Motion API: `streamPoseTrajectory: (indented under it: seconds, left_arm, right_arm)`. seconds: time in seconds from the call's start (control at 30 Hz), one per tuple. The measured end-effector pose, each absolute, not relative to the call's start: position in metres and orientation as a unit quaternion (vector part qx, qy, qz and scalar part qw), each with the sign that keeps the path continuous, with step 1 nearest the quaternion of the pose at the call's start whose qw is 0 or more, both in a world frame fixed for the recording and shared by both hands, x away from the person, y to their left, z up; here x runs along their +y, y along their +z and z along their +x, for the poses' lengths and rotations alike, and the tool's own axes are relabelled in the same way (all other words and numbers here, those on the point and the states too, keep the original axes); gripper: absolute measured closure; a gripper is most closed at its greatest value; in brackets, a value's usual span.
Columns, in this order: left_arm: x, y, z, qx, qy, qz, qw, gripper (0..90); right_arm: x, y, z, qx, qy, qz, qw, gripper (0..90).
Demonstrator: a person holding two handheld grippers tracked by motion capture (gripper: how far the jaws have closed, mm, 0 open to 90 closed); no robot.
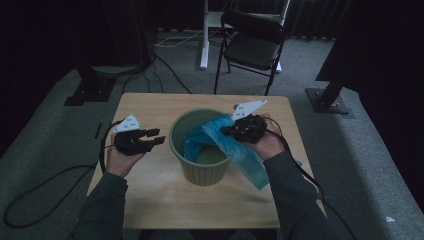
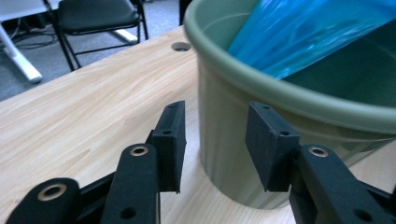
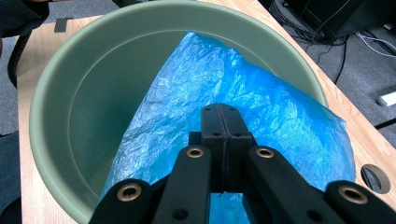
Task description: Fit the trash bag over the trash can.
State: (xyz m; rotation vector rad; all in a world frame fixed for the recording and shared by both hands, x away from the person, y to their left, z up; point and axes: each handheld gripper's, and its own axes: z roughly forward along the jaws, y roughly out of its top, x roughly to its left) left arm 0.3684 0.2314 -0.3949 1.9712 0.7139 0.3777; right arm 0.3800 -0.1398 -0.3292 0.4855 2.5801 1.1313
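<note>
At frame centre, high view: green bin [image 1: 202, 170] on the table [image 1: 150, 195], blue bag [image 1: 235, 145] draped over its right rim.
Right gripper [image 3: 223, 122]: jaws pressed together on the bag, above the bin.
Left gripper [image 2: 215, 144]: jaws apart, holding nothing, just beside the bin wall.
Risk: thin film could tear or slip from the pinch; an unsteadied bin may tip if tugged.

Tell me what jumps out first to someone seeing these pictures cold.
The bright blue plastic bag stands out, draped half into the green bin at the middle of the wooden table and spilling over its right rim. The right gripper is shut on it, while the left gripper is open beside the bin's left wall.
</note>
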Motion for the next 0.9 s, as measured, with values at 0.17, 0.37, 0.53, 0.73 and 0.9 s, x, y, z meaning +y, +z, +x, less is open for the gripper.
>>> streamPoseTrajectory:
  seconds: [0.17,0.37,0.53,0.73,0.9]
  left_arm:
    - [0.223,-0.382,0.368,0.280,0.171,0.812,0.483,55.1]
    - [0.209,-0.369,0.369,0.258,0.177,0.816,0.487,52.0]
    - [0.193,-0.362,0.370,0.231,0.169,0.829,0.480,50.7]
    - [0.178,-0.358,0.376,0.202,0.158,0.843,0.472,50.8]
    - [0.162,-0.350,0.381,0.175,0.161,0.856,0.459,54.8]
  right_arm:
    - [-0.136,-0.324,0.379,0.894,0.394,0.159,0.142,90.0]
    - [-0.129,-0.319,0.378,0.897,0.391,0.149,0.143,90.0]
    - [-0.127,-0.317,0.378,0.897,0.392,0.146,0.143,90.0]
    - [-0.125,-0.314,0.378,0.898,0.394,0.140,0.140,90.0]
    - [-0.123,-0.312,0.378,0.898,0.396,0.134,0.137,90.0]
